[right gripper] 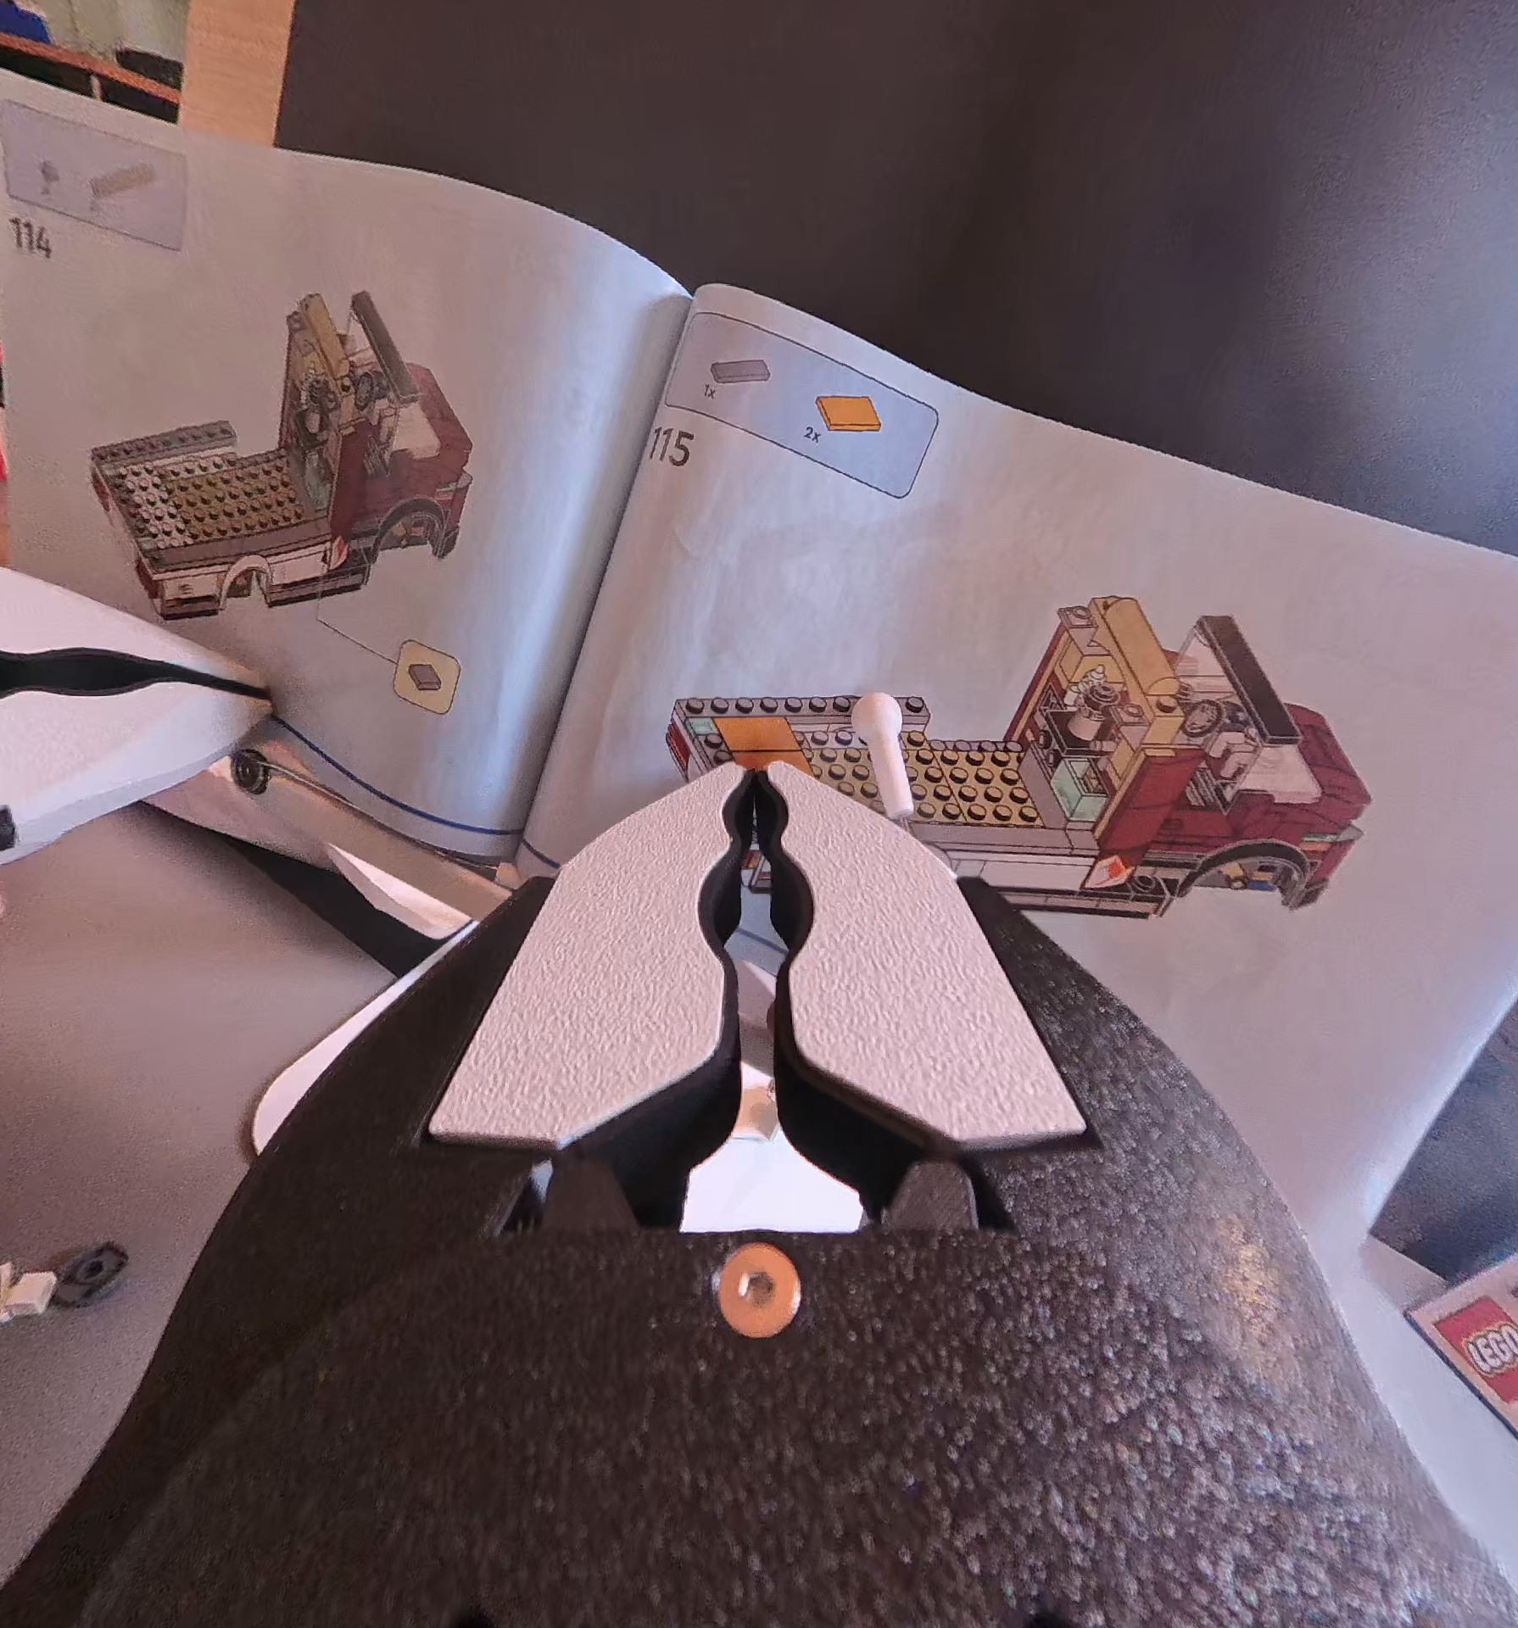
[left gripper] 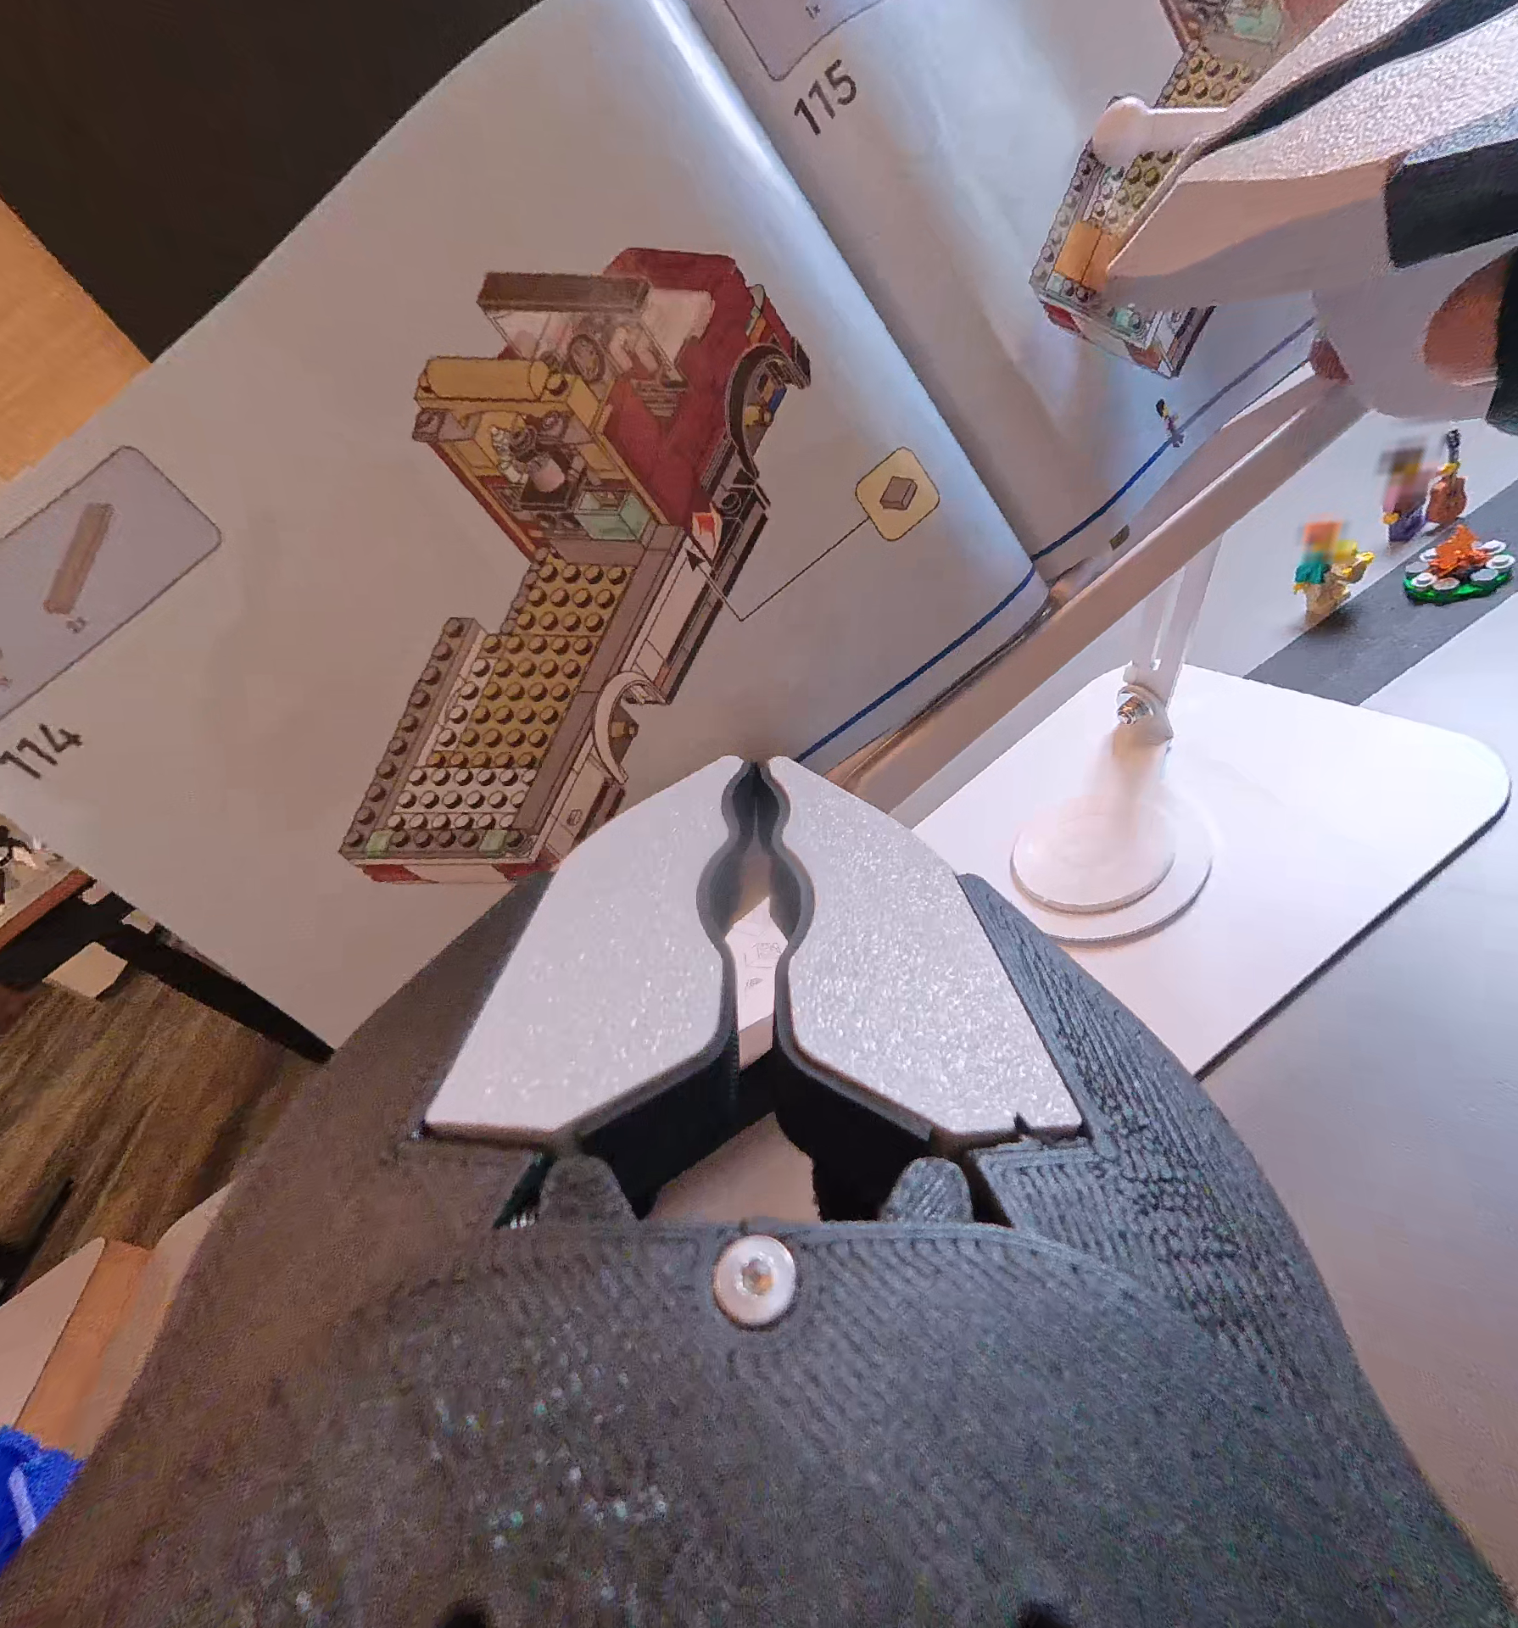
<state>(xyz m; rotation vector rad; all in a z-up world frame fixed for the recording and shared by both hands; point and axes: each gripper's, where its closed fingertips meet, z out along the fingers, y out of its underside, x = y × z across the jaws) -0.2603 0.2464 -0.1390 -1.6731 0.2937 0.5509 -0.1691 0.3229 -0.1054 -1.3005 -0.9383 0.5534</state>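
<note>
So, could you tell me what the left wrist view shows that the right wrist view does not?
Only the left wrist view shows the white stand base under the booklet holder, two toy figures and a small campfire build on the table beyond.

Only the right wrist view shows loose white and dark pieces on the table and a printed box corner.

Both show the open instruction booklet with its truck drawings, the white page-holder peg, and both grippers with jaws shut: left gripper, right gripper.
</note>
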